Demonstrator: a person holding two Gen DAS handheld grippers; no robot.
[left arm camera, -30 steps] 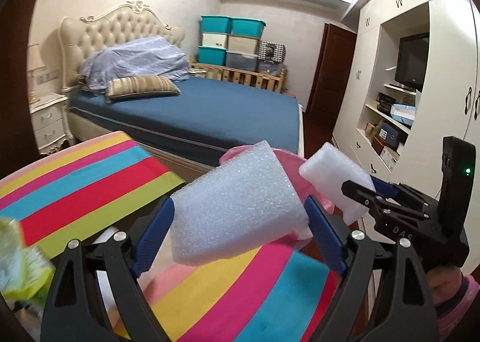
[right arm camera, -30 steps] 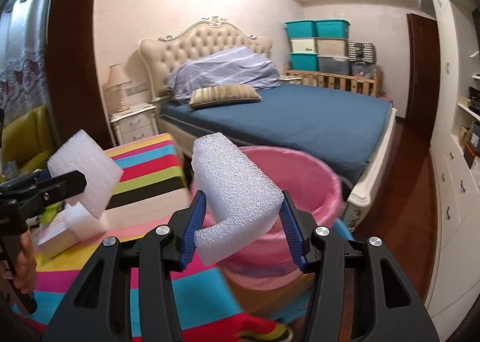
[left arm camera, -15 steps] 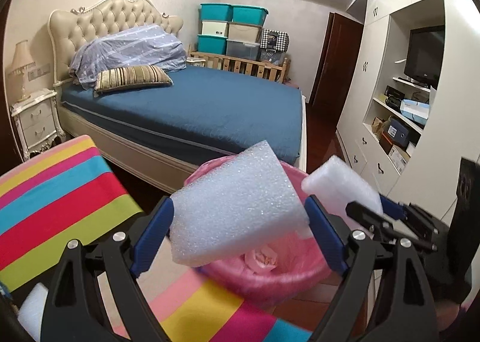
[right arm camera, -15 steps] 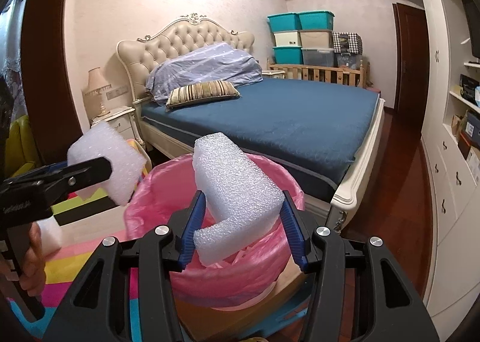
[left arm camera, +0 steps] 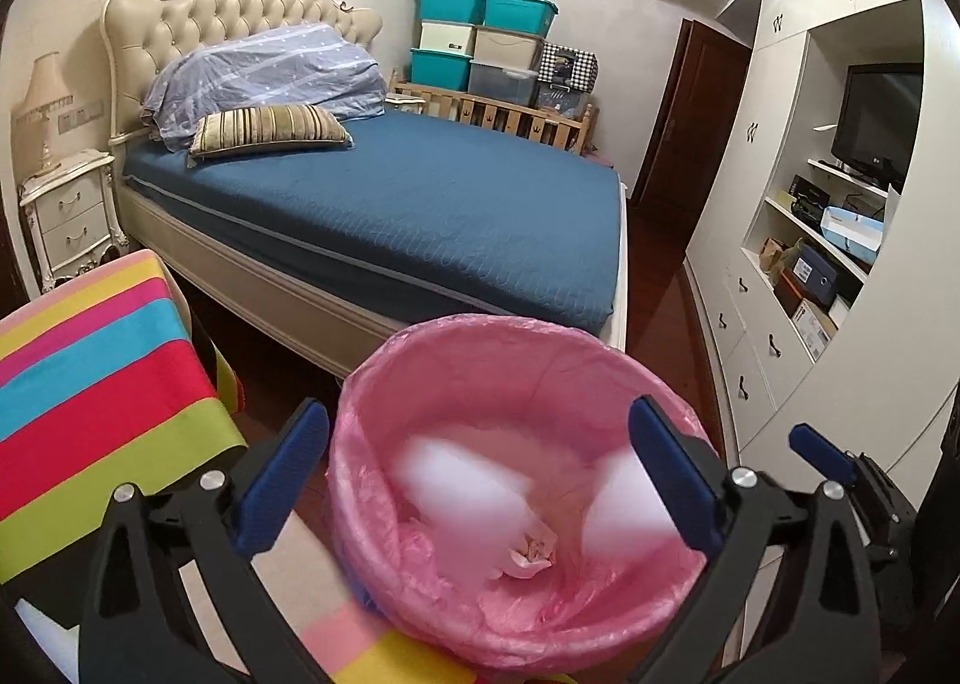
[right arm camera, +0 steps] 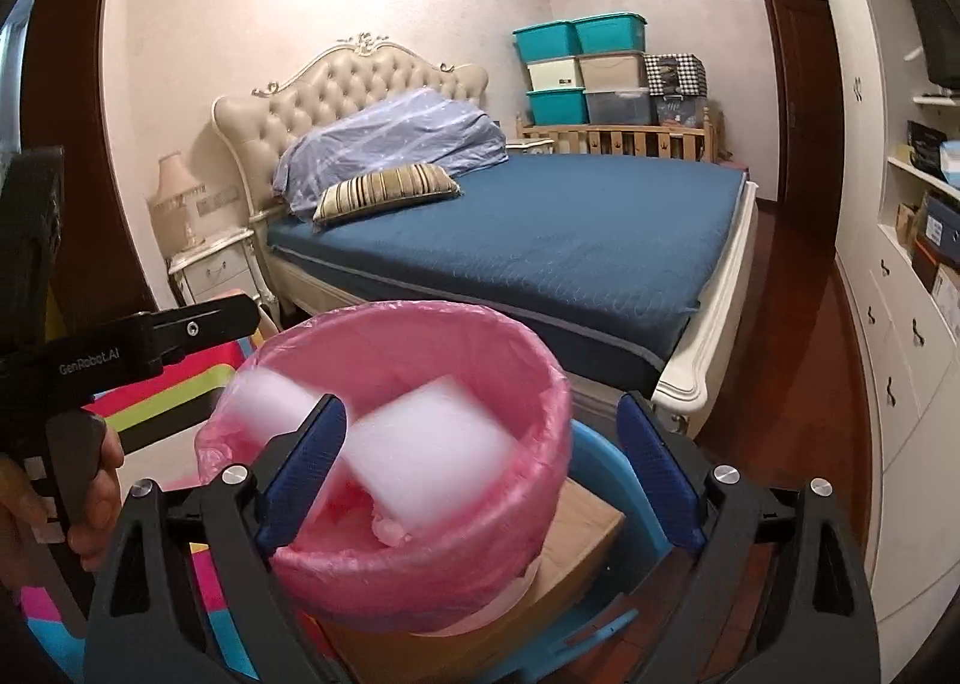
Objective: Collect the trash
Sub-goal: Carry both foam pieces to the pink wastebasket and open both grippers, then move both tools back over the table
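A bin with a pink liner [left arm camera: 480, 327] stands right below both grippers. My left gripper [left arm camera: 480, 432] hangs over its mouth, its jaws opening with nothing pressed between the pads. A blurred white foam block [left arm camera: 468, 480] falls free inside the bin, and a second foam piece [left arm camera: 624, 504] drops beside it. My right gripper [right arm camera: 480, 426] also stands over the bin [right arm camera: 390, 315], jaws opening, its foam piece [right arm camera: 432, 450] loose below them. The other foam block [right arm camera: 270, 396] falls at the bin's left side. A crumpled pink scrap [left arm camera: 531, 555] lies at the bottom.
A striped cloth-covered table [left arm camera: 90, 384] lies to the left. The bin rests on a cardboard box [right arm camera: 576, 540] over a blue stool [right arm camera: 606, 456]. A blue bed [left arm camera: 390, 216] stands behind, white cupboards [left arm camera: 780, 264] to the right. A hand [right arm camera: 90, 480] holds the left gripper.
Both grippers moved from over the striped table to above the pink bin. Their jaws spread apart and the two foam pieces dropped out into the bin.
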